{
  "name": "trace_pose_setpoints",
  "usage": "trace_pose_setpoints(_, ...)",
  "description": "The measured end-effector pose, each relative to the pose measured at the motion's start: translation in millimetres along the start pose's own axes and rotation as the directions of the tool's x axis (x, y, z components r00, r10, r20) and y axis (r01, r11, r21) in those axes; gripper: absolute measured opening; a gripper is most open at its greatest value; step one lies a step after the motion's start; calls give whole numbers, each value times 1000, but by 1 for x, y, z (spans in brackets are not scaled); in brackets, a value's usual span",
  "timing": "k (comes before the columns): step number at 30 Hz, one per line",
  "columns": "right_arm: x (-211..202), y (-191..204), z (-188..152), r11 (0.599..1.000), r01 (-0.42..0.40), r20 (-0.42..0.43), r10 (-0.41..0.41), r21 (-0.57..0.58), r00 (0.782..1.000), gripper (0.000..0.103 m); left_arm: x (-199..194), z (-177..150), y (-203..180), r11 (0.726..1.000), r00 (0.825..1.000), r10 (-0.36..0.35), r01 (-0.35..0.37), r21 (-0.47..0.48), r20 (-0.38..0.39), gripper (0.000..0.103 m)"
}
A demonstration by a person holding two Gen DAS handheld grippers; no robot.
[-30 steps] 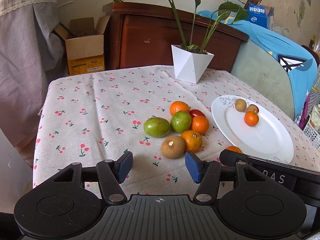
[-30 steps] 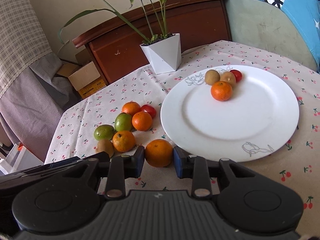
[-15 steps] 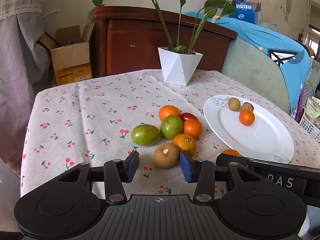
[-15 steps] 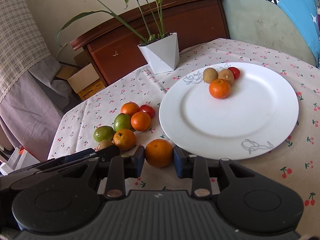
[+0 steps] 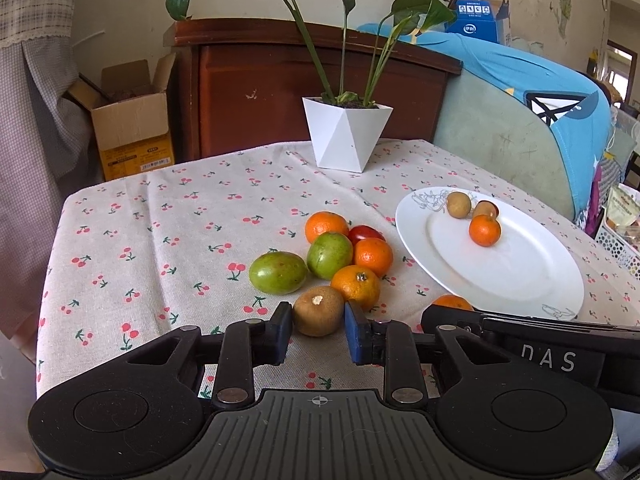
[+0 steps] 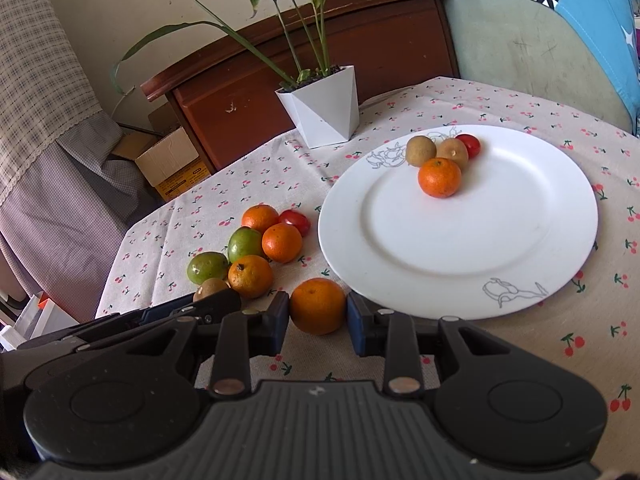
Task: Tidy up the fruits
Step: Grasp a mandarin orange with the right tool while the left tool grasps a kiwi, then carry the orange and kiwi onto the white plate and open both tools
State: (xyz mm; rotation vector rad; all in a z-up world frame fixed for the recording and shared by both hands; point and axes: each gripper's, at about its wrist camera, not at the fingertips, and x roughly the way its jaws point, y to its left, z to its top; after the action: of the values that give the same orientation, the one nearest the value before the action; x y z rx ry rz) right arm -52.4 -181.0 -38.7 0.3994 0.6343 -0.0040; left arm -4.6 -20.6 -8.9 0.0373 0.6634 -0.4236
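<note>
A desk (image 5: 132, 216) under a cherry-print cloth carries a white plate (image 6: 520, 248) with four small fruits at its far rim, and a white planter (image 5: 346, 138) behind. Left of the plate lies a cluster of oranges and green fruits (image 5: 330, 254). The left gripper (image 5: 318, 326) is clamped tight on a brown kiwi-like fruit (image 5: 318, 314) at the cluster's near edge. The right gripper (image 6: 318, 318) pinches an orange (image 6: 318, 304) just beside the plate's near rim.

Tomato (image 5: 365, 233) half hidden behind oranges.
</note>
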Motion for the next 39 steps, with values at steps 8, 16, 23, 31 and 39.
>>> trace_pose_setpoints(8, -8, 8, -1, 1000, -10, -1, 10, -30, 1000, 31, -10, -2, 4, 998, 1000, 13, -14, -56, -19, 25)
trace_pose_setpoints(16, -30, 10, 5, 999, -14, 15, 15, -34, 1000, 31, -33, 4, 2, 997, 1000, 10, -9, -77, 17, 25)
trace_pose_setpoints(23, -71, -11, 26, 999, 12, 87, -15, 38, 996, 31, -56, 25, -12, 996, 996, -55, 61, -72, 73, 25)
trace_pose_setpoints(31, -101, -42, 34, 986, 79, 126, -97, 145, 987, 31, -51, 50, -40, 986, 985, -167, 168, -13, 45, 25)
trace_pose_setpoints(39, -79, -55, 30, 974, 106, 107, -130, 201, 986, 31, -21, 50, -61, 980, 980, -200, 200, -17, -18, 25)
